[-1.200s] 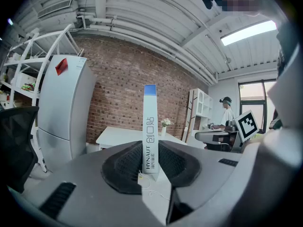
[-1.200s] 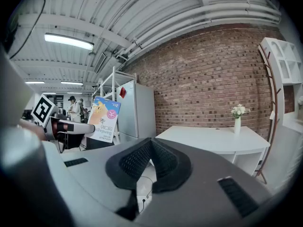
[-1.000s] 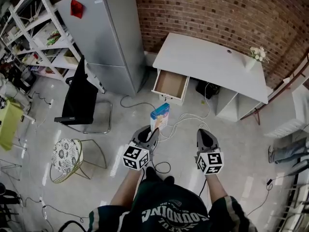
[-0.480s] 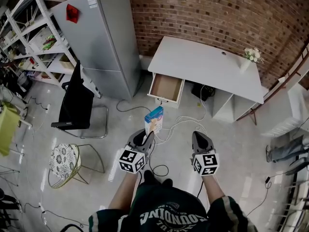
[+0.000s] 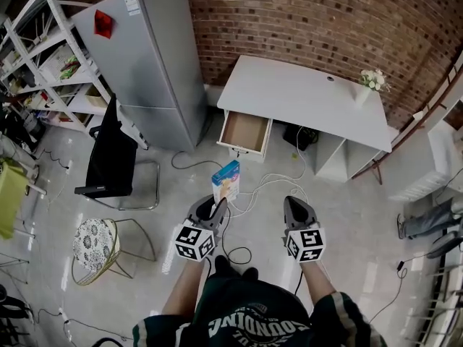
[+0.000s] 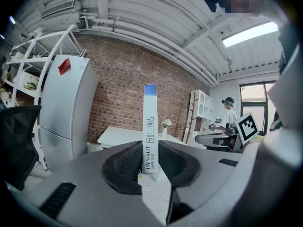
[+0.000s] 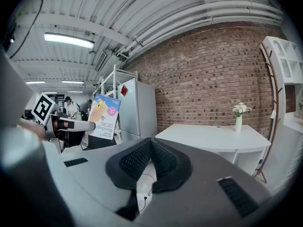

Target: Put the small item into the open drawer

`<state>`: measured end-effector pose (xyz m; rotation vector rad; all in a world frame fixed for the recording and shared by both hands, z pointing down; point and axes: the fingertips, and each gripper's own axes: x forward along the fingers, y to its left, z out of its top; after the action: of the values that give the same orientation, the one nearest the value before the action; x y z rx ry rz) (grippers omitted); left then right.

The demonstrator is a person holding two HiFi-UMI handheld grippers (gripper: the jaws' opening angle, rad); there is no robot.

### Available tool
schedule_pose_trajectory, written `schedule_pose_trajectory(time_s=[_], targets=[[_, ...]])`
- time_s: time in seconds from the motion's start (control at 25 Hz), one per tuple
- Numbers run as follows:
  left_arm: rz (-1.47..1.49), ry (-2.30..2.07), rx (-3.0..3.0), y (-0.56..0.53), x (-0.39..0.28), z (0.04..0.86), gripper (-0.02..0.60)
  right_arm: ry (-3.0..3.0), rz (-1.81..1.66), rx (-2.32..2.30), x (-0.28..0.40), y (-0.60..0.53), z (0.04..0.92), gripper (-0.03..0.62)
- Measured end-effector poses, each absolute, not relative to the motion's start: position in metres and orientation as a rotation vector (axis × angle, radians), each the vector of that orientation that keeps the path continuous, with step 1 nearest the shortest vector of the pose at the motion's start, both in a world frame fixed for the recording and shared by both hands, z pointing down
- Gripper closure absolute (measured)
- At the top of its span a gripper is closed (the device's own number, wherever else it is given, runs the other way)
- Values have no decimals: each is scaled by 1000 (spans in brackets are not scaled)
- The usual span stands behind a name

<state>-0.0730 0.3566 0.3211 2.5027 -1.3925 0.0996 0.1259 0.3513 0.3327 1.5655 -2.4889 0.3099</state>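
Observation:
A small blue and orange box (image 5: 226, 181) stands upright in my left gripper (image 5: 215, 205), which is shut on its lower end. In the left gripper view the box (image 6: 150, 129) shows edge-on, pinched between the dark pads (image 6: 127, 167). My right gripper (image 5: 292, 204) is level with the left one, a little to its right, shut and empty, and its pads (image 7: 137, 161) meet at the tips. The open drawer (image 5: 244, 131) juts from the left end of the white desk (image 5: 304, 96), ahead of both grippers and some way off across the floor. From the right gripper view the box (image 7: 105, 115) appears at the left.
A grey fridge (image 5: 148, 56) stands left of the desk, with a black chair (image 5: 112, 154) and a round stool (image 5: 98, 237) nearer me. Cables (image 5: 249, 194) trail over the floor between me and the drawer. A vase of flowers (image 5: 370, 84) stands on the desk's right end. Shelving (image 5: 43, 56) lines the far left.
The grippers and the box have drifted slightly left and down in the head view, and the fridge, desk and drawer have shifted left too. The grip on the box is unchanged.

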Motion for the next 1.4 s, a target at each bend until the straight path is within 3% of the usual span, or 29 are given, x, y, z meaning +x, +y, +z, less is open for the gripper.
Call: schedule_pose_trajectory(time_s=[1.4], targets=[[88, -1423, 2451, 324, -69, 330, 477, -2496, 377, 1553, 146, 336, 342, 571]])
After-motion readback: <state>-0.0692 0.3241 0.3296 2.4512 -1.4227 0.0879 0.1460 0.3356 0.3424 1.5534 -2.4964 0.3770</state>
